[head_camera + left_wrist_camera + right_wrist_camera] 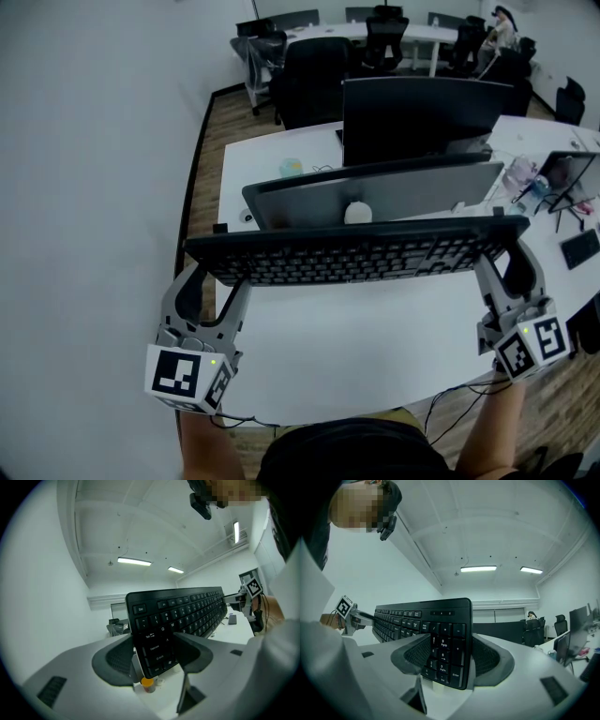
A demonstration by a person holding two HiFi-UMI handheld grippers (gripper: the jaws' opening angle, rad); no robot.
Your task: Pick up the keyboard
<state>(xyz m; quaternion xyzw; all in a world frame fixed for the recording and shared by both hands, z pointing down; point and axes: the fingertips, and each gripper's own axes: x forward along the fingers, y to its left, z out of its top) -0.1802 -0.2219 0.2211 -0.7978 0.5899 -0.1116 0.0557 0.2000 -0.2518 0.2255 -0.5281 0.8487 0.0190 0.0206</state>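
A black keyboard hangs level above the white desk, held at both ends. My left gripper is shut on its left end, and the pads clamp the Tab and Caps Lock area. My right gripper is shut on the number-pad end, where its pads squeeze the keyboard. In the left gripper view the keyboard runs away to the right. In the right gripper view the keyboard runs away to the left. The keys face me.
Behind the keyboard stands a grey monitor back with a small white object in front, and a black monitor further off. Clutter lies at the desk's right. Office chairs stand beyond. A small orange-capped bottle shows below the left jaws.
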